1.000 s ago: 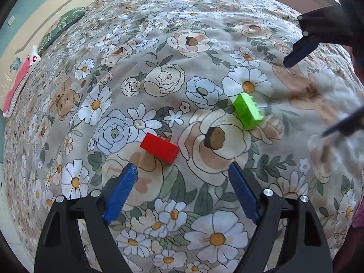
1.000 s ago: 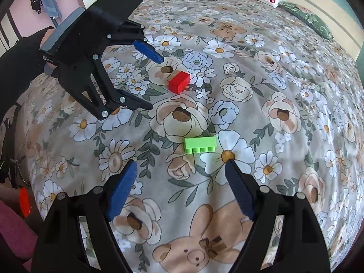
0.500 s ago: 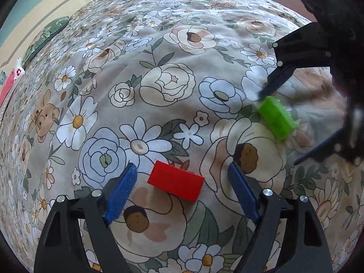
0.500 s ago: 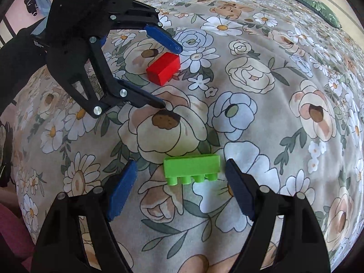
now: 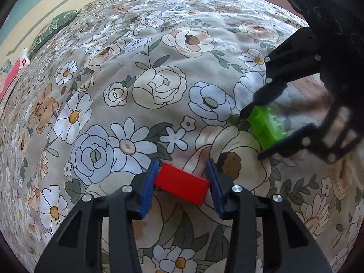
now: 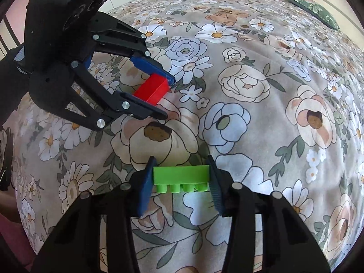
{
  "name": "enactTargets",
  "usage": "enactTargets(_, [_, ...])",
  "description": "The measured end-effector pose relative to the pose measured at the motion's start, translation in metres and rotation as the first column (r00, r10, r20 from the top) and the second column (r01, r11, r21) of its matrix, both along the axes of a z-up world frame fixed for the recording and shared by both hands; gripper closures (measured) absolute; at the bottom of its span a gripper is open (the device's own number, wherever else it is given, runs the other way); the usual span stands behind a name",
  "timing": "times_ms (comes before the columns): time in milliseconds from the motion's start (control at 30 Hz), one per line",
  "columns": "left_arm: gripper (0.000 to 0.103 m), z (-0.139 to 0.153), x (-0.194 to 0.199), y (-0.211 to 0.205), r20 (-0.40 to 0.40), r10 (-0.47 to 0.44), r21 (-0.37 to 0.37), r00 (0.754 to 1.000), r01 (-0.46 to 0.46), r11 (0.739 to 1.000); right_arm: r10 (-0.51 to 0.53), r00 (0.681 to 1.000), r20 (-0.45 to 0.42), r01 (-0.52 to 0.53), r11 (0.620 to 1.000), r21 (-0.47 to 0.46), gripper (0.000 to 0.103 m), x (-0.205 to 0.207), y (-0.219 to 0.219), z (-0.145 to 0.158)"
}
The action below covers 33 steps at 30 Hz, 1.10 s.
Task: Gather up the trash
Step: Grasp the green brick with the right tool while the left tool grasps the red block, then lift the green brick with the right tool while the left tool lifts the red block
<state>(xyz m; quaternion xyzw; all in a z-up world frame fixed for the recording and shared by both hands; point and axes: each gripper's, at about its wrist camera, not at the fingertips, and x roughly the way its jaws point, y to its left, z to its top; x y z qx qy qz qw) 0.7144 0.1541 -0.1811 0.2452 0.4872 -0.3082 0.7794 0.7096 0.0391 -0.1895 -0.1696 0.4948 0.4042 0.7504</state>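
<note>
now both claws have just closed, left claw [image 5: 182,182] pinching red brick [image 5: 182,185], right claw [image 6: 180,179] green brick [image 6: 180,178].

Bright daylight, soft shadows, heavy fisheye bending (dark corners), slight motion blur

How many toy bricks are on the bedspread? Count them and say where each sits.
2. The red brick sits between the left gripper pads; the green brick sits between the right gripper pads. Both rest on the floral bedspread. More could be hidden outside the views.
</note>
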Motion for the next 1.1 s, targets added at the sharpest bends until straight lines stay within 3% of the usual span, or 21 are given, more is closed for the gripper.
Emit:
enactTargets(300, [0.058, 0.018, -0.029, -0.016, 0.066, 0.031, 0.037, 0.997, -0.033, 0.999, 0.008, 0.998, 0.055, -0.007, 1.0, -0.021, 0.058, -0.025, -0.015, 0.019])
enactTargets(700, [0.058, 0.068, -0.087, -0.045, 0.161, 0.054, 0.057, 0.985, -0.064, 0.996, 0.025, 0.991, 0.133, -0.021, 0.999, -0.033, 0.058, -0.078, -0.035, 0.063])
enactTargets(967, [0.058, 0.114, -0.142, -0.073, 0.231, 0.084, 0.045, 0.969, -0.097, 0.994, 0.008, 0.981, 0.194, 0.004, 0.998, -0.061, 0.058, -0.138, -0.061, 0.117])
enactTargets(1100, [0.058, 0.145, -0.177, -0.088, 0.269, 0.152, 0.031, 0.951, -0.166, 0.986, -0.007, 0.975, 0.221, 0.023, 0.998, -0.067, 0.058, -0.176, -0.079, 0.151])
